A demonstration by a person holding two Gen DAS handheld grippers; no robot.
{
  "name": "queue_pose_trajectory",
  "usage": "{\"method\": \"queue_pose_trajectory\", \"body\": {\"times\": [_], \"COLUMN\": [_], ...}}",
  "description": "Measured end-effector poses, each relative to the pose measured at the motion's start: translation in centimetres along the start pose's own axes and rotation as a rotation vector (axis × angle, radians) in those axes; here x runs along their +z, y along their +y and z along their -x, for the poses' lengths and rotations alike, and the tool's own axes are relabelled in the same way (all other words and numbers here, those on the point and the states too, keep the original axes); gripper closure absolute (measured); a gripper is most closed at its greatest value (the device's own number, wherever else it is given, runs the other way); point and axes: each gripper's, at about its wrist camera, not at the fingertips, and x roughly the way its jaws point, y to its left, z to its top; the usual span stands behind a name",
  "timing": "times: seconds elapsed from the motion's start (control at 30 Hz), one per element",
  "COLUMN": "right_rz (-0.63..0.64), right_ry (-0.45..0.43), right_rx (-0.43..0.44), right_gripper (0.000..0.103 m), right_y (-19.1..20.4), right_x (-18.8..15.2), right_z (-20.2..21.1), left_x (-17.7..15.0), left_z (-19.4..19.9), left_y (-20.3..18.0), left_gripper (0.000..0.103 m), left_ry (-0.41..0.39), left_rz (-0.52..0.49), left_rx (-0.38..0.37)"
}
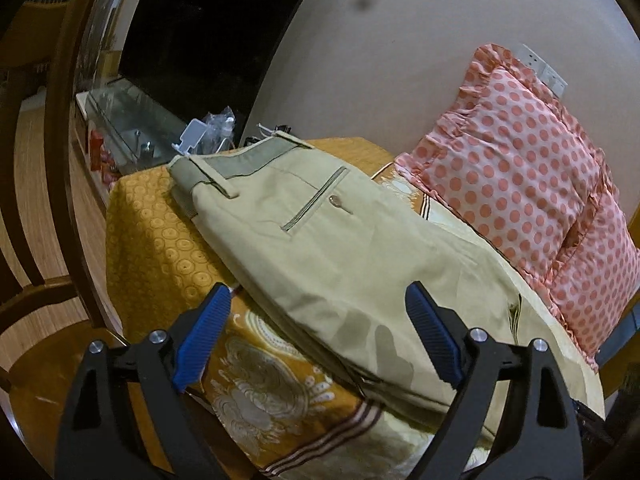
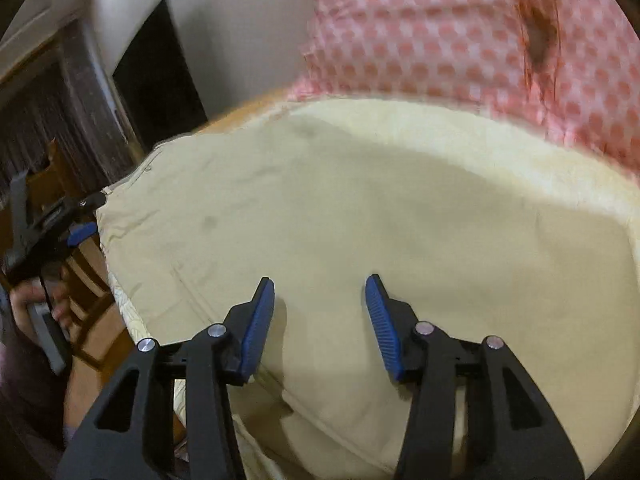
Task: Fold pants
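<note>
Item: beige cotton pants (image 1: pixel 332 248), centre frame, lying on the yellow patterned bedspread (image 1: pixel 160 240). Soft, light, limp. Your left gripper (image 1: pixel 318 300) and right gripper (image 2: pixel 320 292): fingers spread, empty. Pinch waistband (image 1: pixel 236 164) or hem.

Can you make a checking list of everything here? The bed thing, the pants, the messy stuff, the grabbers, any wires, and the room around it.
Surface: bed with a yellow patterned cover, cream at the pillow side.
Job's things: beige pants lie flat on the cover, waistband at the far end, back pocket up.
Clutter: pink dotted pillow beside the pants; plastic bags and small items past the waistband.
Grippers: left gripper open, over the pants' near part, holding nothing; right gripper open, low over the pants, contact unclear.
Cables: nothing seen.
Surroundings: plain wall, dark screen, wall sockets, wooden chair.
</note>
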Motion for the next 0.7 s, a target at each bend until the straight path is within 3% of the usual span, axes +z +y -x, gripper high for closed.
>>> {"method": "queue_pose_trajectory", "body": {"times": [0.13, 0.4, 0.43, 0.47, 0.53, 0.6, 0.67, 0.7], "right_rz": [-0.007, -0.009, -0.011, -0.014, -0.030, -0.050, -0.067, -0.073], "right_ry": [-0.005, -0.023, -0.027, -0.029, -0.035, -0.042, -0.053, -0.057], "right_rx": [0.029, 0.049, 0.052, 0.055, 0.075, 0.098, 0.112, 0.114], "right_gripper": [0.041, 0.033, 0.032, 0.032, 0.032, 0.032, 0.032, 0.032], "right_y": [0.3, 0.7, 0.7, 0.6, 0.3, -0.1, -0.7, -0.9], "right_x": [-0.3, -0.5, -0.5, -0.5, -0.6, -0.7, -1.0, -1.1], "right_z": [-0.1, -0.4, -0.4, -0.4, -0.2, 0.2, 0.8, 1.1], "left_x": [0.5, 1.8, 1.9, 2.1, 2.6, 2.9, 3.3, 3.7], "left_z": [-0.9, -2.4, -2.4, -2.6, -3.1, -3.5, -3.5, -3.2], "left_y": [0.2, -0.3, -0.2, 0.2, 2.4, 3.9, 3.2, 1.7], "left_gripper": [0.015, 0.015, 0.029, 0.053, 0.084, 0.089, 0.093, 0.093], "left_ry": [0.009, 0.067, 0.072, 0.083, 0.104, 0.123, 0.123, 0.108], "left_rz": [0.002, -0.003, 0.015, 0.048, 0.186, 0.277, 0.237, 0.158], "left_rx": [0.006, 0.054, 0.038, 0.014, -0.018, -0.092, -0.079, -0.042]}}
